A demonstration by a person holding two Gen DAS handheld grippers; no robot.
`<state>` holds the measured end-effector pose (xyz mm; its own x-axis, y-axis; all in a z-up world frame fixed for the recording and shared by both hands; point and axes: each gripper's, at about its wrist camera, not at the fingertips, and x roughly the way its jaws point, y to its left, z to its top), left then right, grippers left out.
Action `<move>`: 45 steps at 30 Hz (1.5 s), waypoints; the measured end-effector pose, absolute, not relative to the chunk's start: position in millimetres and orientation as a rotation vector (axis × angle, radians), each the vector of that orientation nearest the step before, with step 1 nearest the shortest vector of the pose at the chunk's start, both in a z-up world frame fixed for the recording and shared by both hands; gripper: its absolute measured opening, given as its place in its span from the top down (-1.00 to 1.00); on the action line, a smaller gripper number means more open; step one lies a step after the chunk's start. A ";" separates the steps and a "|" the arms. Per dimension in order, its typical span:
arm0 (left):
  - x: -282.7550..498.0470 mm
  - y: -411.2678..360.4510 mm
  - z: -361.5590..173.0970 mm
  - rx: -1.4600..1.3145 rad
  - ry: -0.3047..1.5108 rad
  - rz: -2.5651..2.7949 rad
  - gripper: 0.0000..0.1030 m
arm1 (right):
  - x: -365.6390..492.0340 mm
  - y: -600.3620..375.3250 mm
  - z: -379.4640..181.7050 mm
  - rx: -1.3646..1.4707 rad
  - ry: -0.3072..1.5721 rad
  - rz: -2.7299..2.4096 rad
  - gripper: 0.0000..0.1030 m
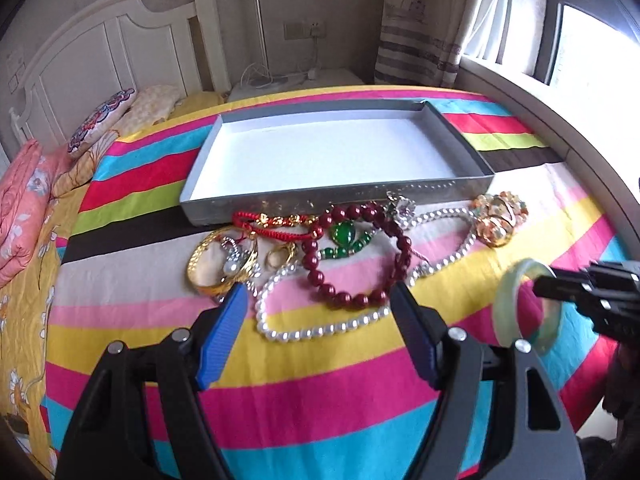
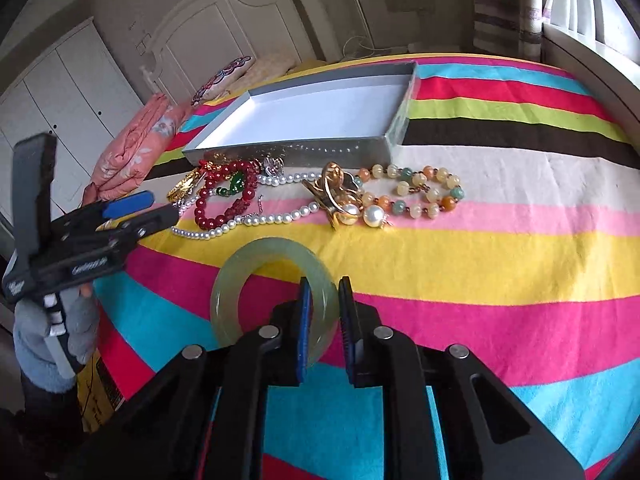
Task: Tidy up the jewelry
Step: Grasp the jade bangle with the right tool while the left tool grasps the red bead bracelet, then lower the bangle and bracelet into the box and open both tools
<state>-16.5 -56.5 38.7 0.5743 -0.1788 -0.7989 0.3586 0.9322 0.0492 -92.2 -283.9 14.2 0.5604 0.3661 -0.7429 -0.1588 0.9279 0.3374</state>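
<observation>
nearest in the right wrist view, the right tongs (image 2: 325, 322) clamp the near-right rim of a pale green jade bangle (image 2: 256, 268) just above the striped bedspread (image 2: 480, 280). the left tongs (image 1: 318, 334) gape wide with nothing between them, over the near curve of a pearl necklace (image 1: 320, 330). beyond, toward 12 o'clock, a dark red bead bracelet (image 1: 360, 258) and a gold bangle (image 1: 208, 264) lie heaped just before an empty grey tray (image 1: 340, 200).
</observation>
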 end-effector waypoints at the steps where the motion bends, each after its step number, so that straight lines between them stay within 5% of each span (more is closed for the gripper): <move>1: -3.8 -62.7 33.5 0.228 0.935 -0.279 -0.41 | -95.4 -287.5 14.9 0.248 0.922 0.310 0.69; 6: 26.6 -79.2 13.4 0.267 1.008 -0.236 0.37 | -108.7 -303.8 25.7 0.274 0.877 0.297 0.69; 7: 26.5 -79.3 15.2 0.272 0.999 -0.227 0.79 | -109.9 -306.3 29.1 0.281 0.867 0.299 0.68; 24: 61.4 -77.0 131.5 0.170 0.788 -0.363 0.79 | 17.7 -293.6 68.9 0.215 0.808 0.261 0.69; 36: 169.7 -85.1 64.7 0.111 0.895 -0.191 0.78 | 126.3 -263.7 19.3 0.162 0.973 0.195 0.67; 39: 168.9 -69.6 53.0 0.113 0.902 -0.151 0.55 | 121.1 -267.6 25.4 0.133 0.940 0.204 0.43; 41: 159.3 -61.0 54.9 0.124 0.864 -0.131 -0.23 | 110.0 -278.0 36.3 0.162 0.895 0.217 -0.35; 42: 151.5 -56.3 57.8 0.128 0.834 -0.112 -0.38 | 101.2 -284.2 43.5 0.172 0.856 0.219 -0.49; 45: 120.5 -44.4 69.9 0.109 0.759 -0.107 -0.48 | 67.3 -297.0 63.4 0.150 0.756 0.233 -0.51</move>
